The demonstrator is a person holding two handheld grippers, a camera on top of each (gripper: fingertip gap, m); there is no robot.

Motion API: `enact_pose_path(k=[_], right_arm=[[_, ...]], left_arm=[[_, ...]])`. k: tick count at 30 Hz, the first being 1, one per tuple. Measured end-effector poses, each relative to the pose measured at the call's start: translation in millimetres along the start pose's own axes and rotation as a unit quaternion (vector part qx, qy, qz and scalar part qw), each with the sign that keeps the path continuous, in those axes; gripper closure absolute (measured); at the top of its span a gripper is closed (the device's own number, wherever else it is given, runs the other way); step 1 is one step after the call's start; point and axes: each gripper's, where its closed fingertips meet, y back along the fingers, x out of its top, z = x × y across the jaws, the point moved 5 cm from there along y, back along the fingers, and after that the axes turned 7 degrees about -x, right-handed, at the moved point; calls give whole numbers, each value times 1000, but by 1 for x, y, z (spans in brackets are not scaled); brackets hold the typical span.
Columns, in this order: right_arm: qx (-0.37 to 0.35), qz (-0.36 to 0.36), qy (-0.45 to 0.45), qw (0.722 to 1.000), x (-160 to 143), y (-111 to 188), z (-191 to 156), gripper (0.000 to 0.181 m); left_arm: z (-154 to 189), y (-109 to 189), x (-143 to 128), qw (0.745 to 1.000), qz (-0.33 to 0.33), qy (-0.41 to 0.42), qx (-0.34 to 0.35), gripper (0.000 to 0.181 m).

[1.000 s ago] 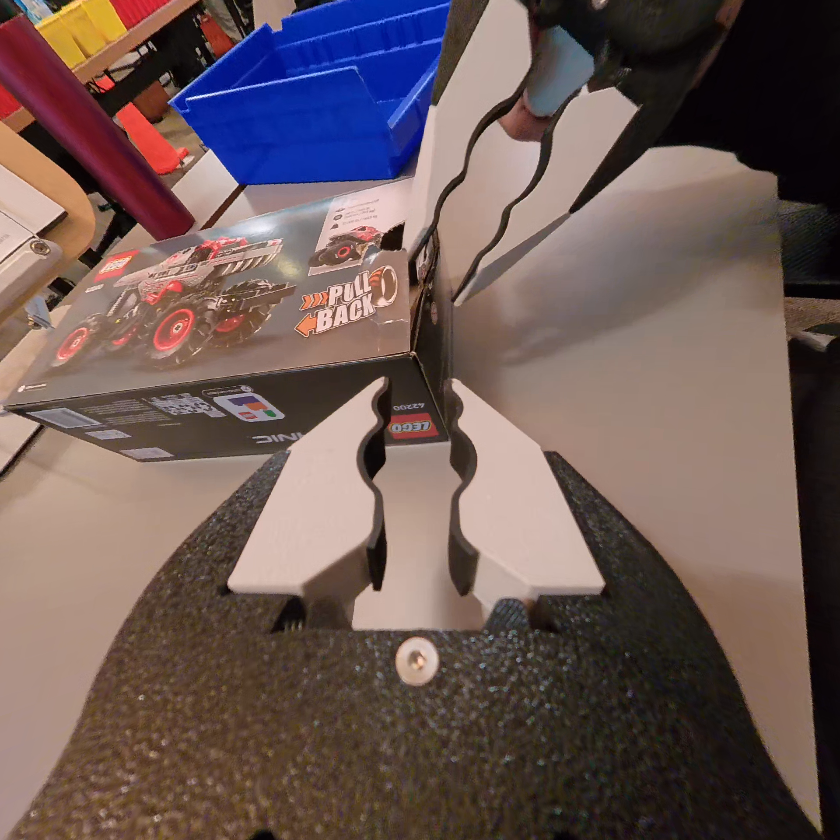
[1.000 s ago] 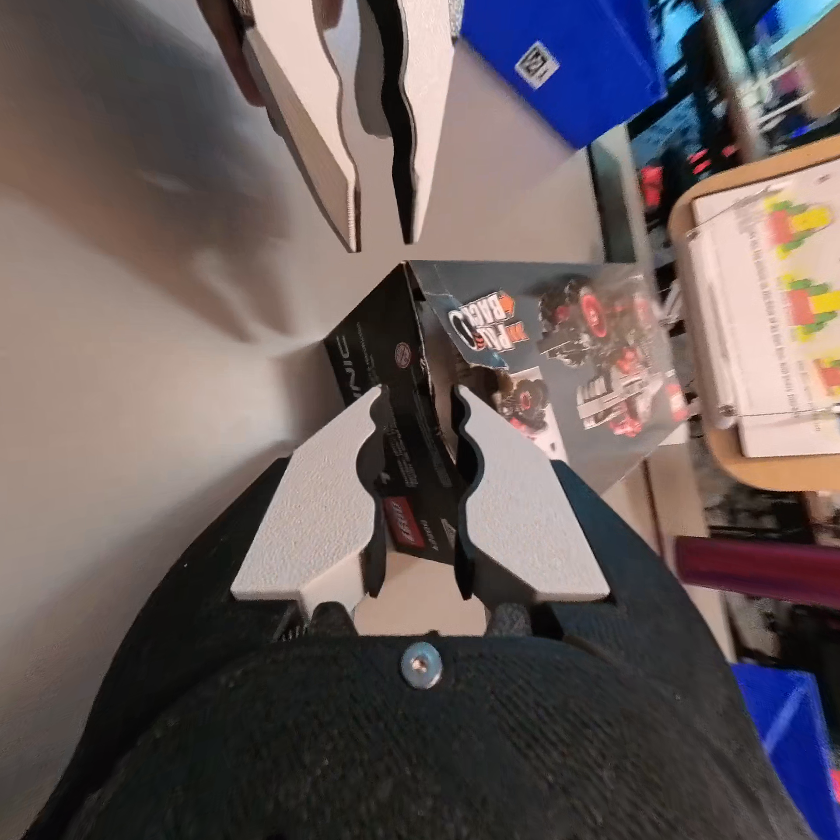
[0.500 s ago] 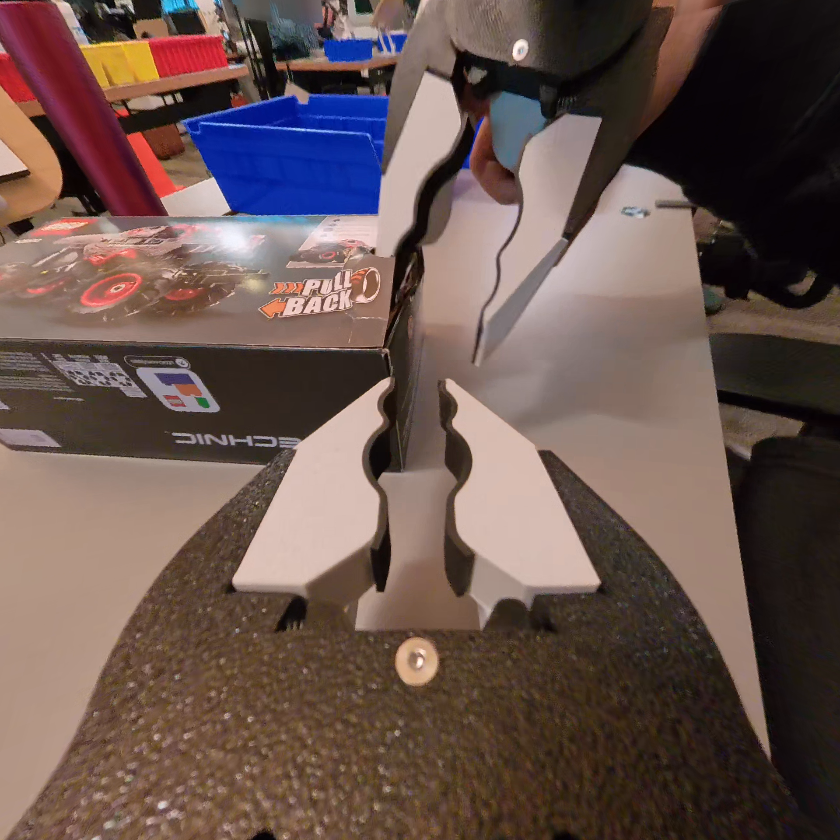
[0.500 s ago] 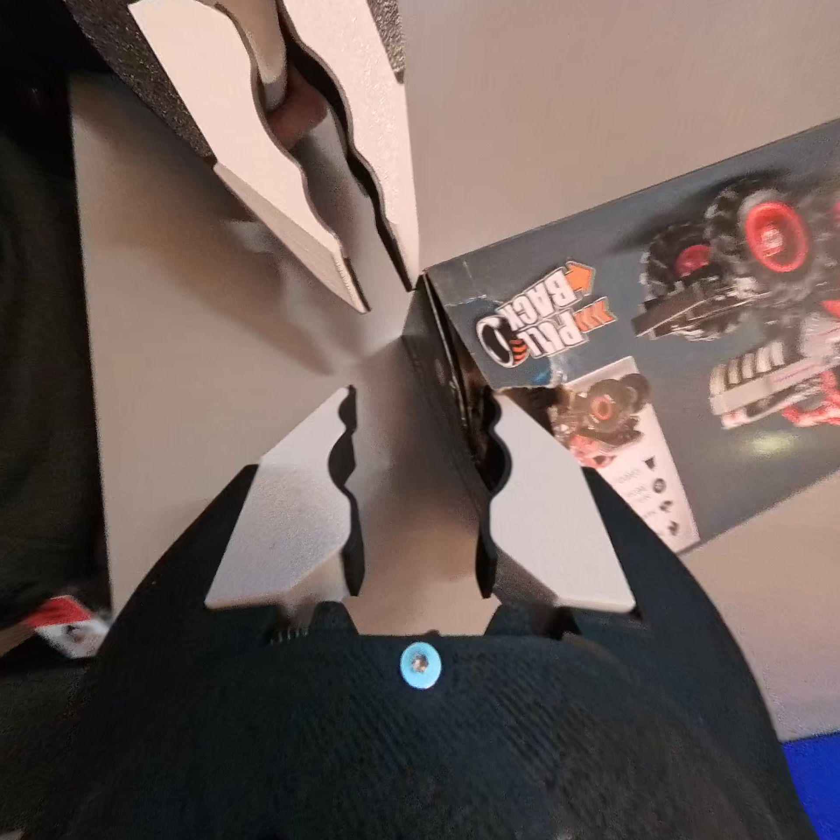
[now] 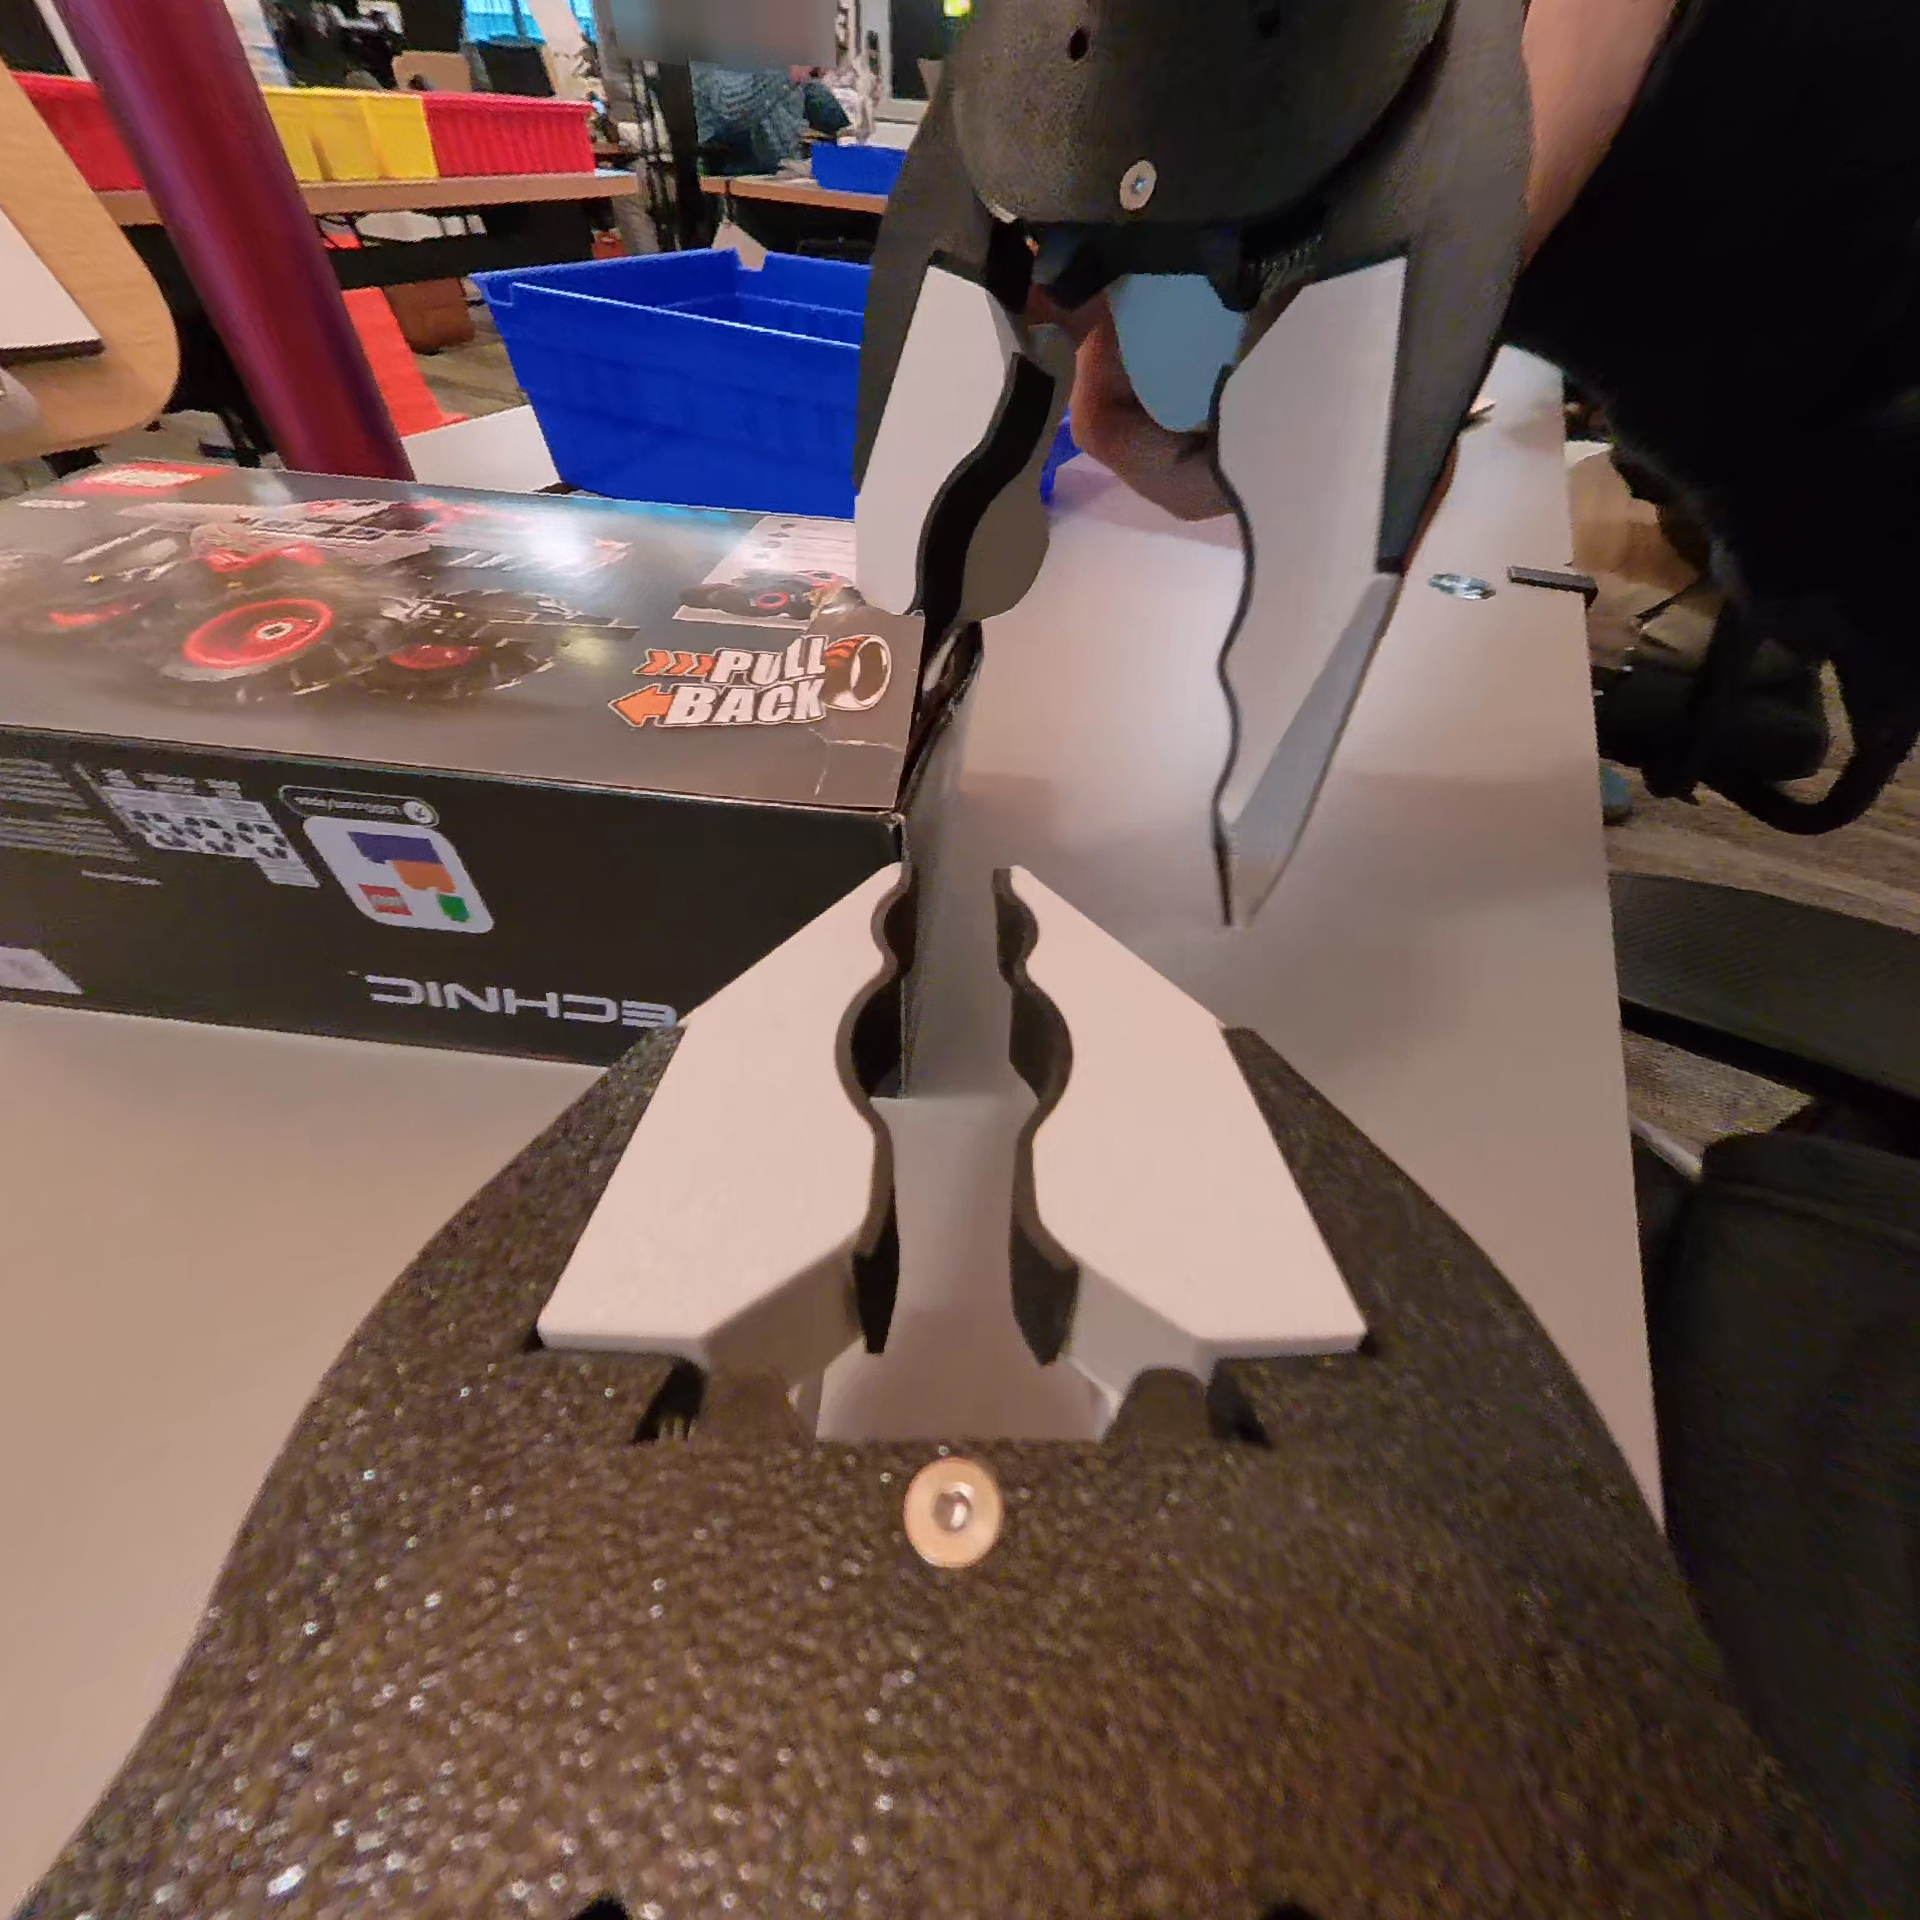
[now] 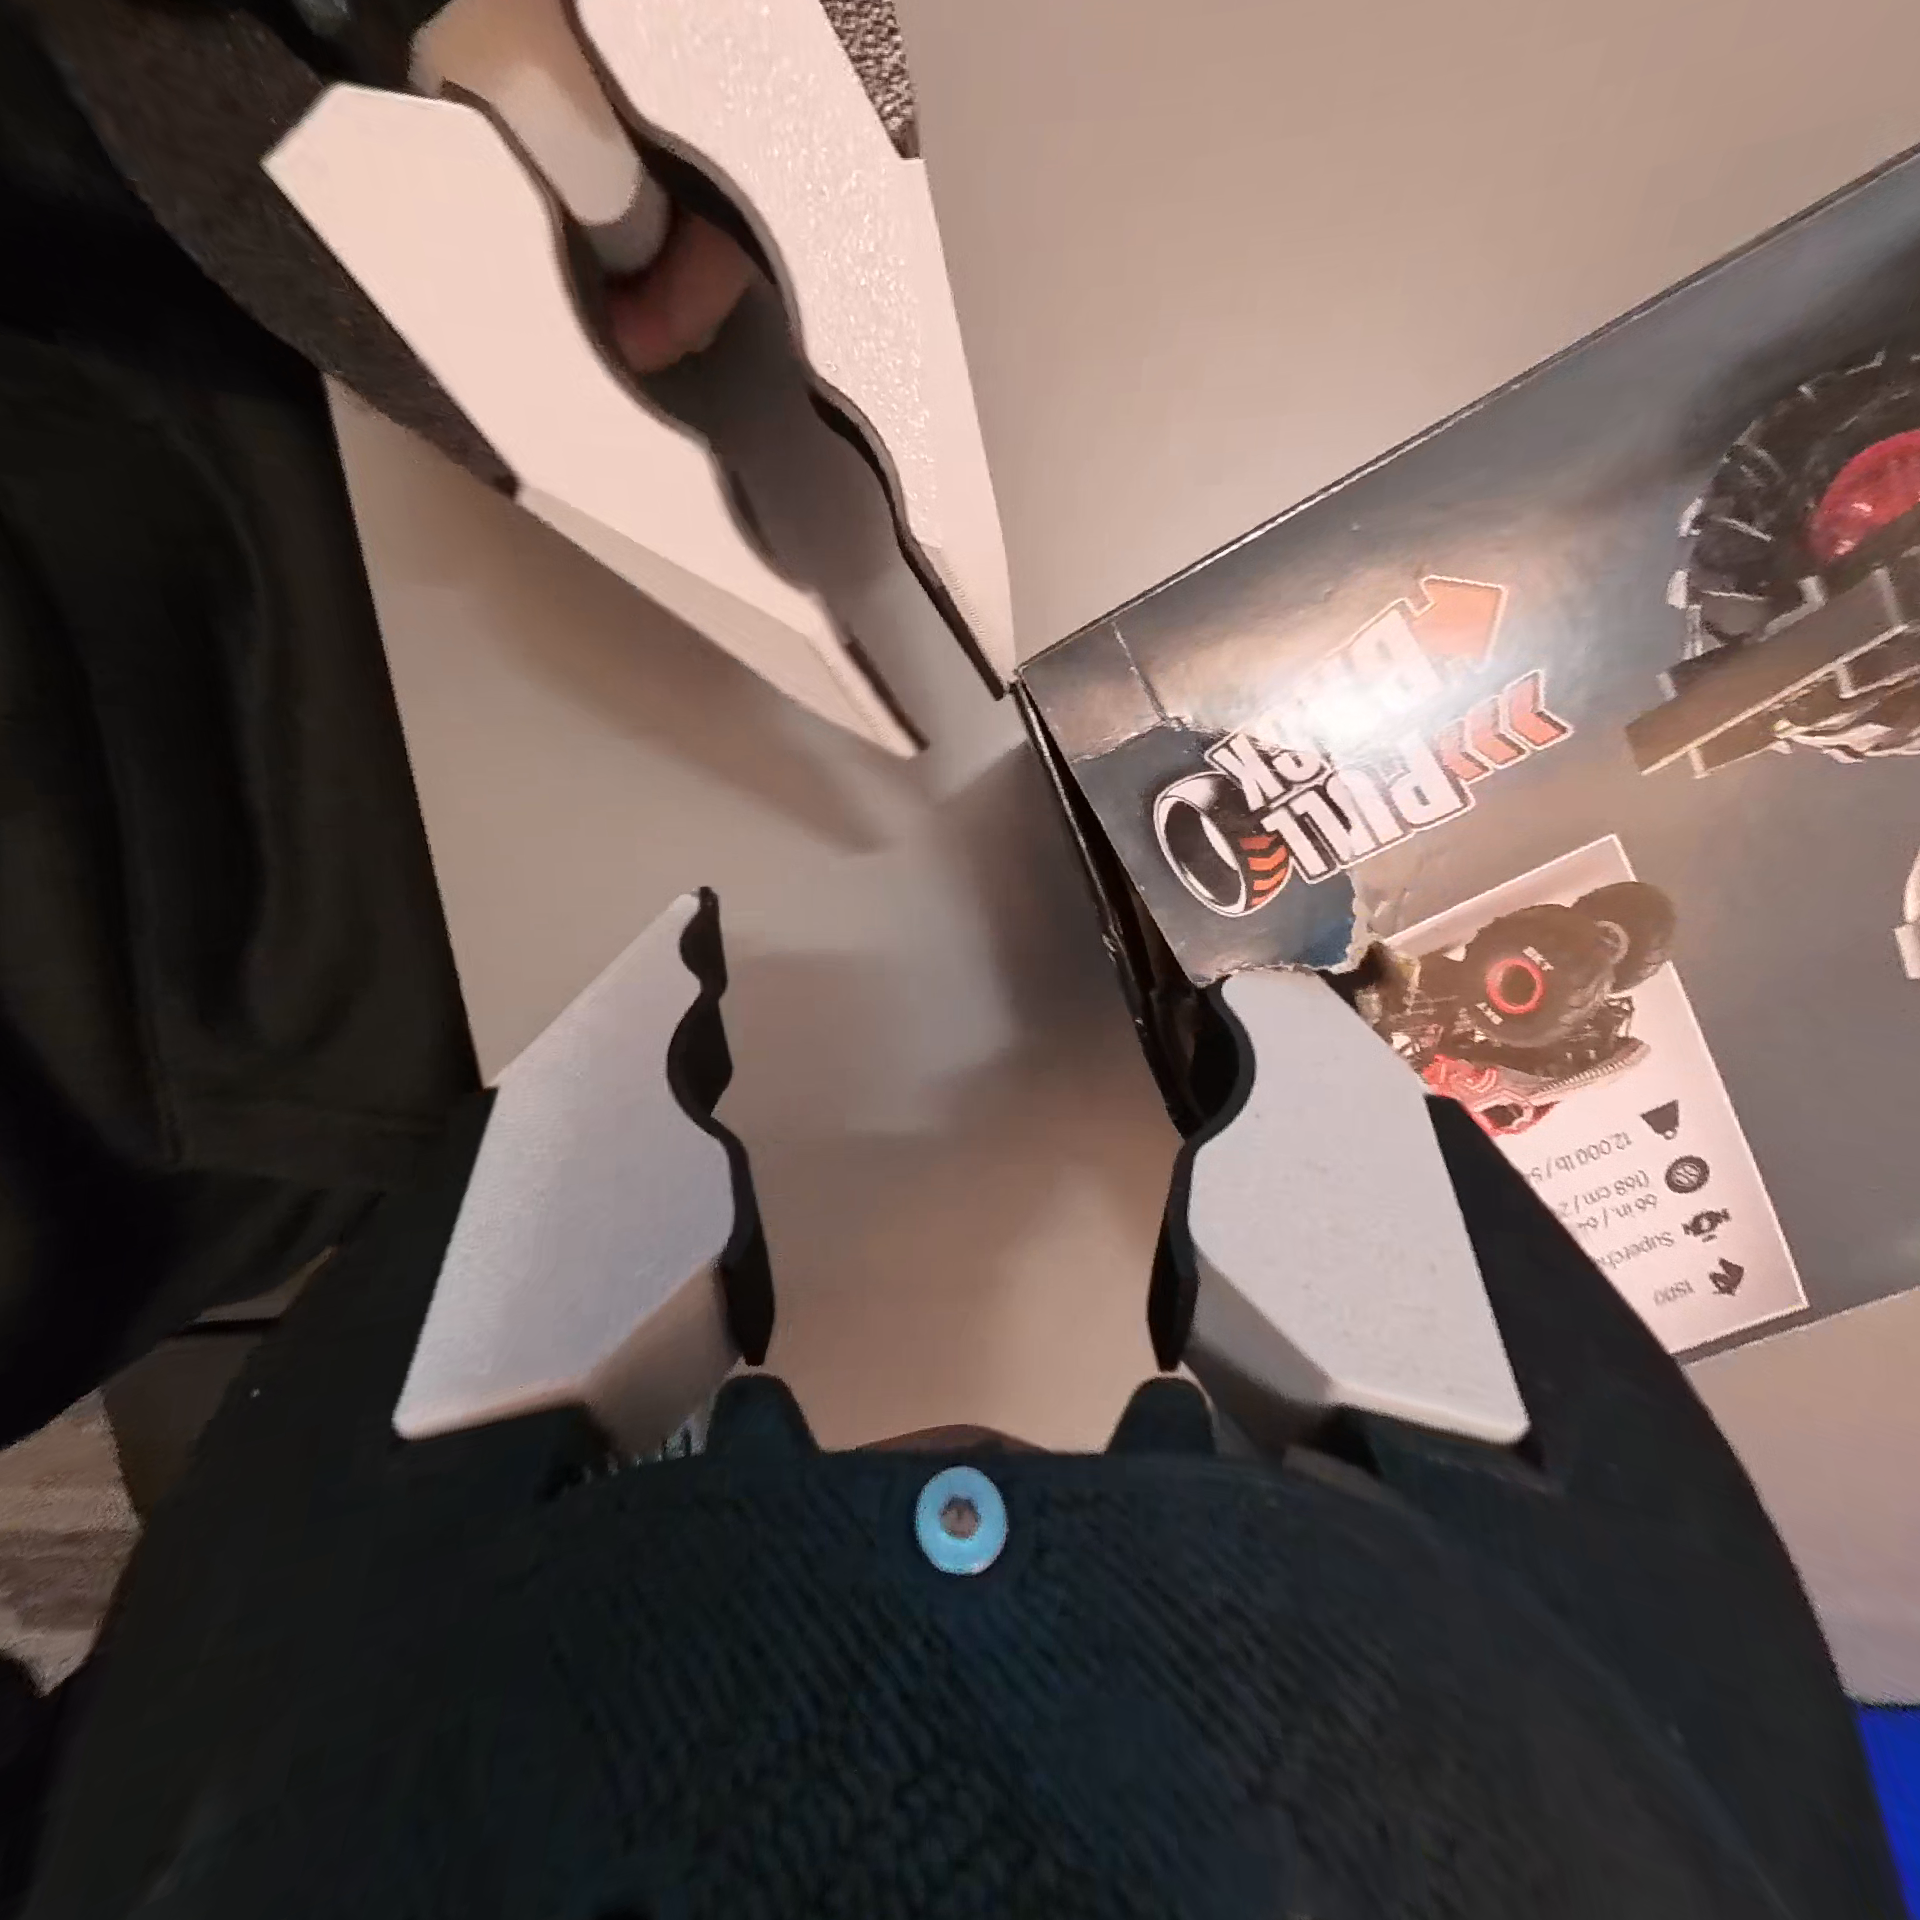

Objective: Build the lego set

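The dark lego box (image 5: 416, 623) with a monster truck picture lies flat on the pale table (image 5: 1195, 1039). Its near top corner is torn. My left gripper (image 5: 951, 878) sits low at the box's right end corner. Its jaws are a narrow gap apart with nothing between them. In the right wrist view its tip (image 6: 958, 719) touches the box's top corner (image 6: 1558, 831). My right gripper (image 6: 966, 945) is wide open. One finger (image 6: 1309, 1195) is tucked in at the torn end opening and the other (image 6: 603, 1164) hangs over bare table. It reaches down from above in the left wrist view (image 5: 1081, 769).
A blue bin (image 5: 675, 395) stands behind the box and a maroon pole (image 5: 229, 239) rises at the back left. Red and yellow bins (image 5: 416, 135) sit on a far table. A small metal part (image 5: 1460, 587) lies near the table's right edge. A dark sleeve (image 5: 1714, 416) is at right. Only a small space, under 4 cm, lies between the two pairs of fingers.
The right gripper, closed around the box's end flap a second ago, has opened wide. The box has gone from tilted to lying flat. The left gripper has moved closer to the box corner.
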Motion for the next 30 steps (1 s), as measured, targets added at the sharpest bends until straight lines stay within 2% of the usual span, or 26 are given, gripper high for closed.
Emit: enact_pose_path(k=[2, 8, 12, 16, 21, 30], right_arm=[[17, 8, 9, 1000, -1, 1, -2, 86], [10, 37, 14, 999, 0, 2, -1, 90], [11, 54, -8, 998, 2, 2, 0, 89], [11, 52, -11, 999, 1, 2, 0, 88], [21, 59, -14, 998, -2, 4, 1, 95], [28, 91, -16, 995, -3, 6, 9, 108]], left_arm=[[0, -1, 0, 1000, 0, -4, 11, 173], [-2, -1, 1, 998, 7, 27, 48, 181], [3, -4, 1, 996, 18, 59, 72, 177], [6, -7, 2, 995, 9, 29, 98, 173], [1, -7, 2, 999, 6, 25, 38, 181], [1, -12, 2, 998, -7, -31, -60, 181]])
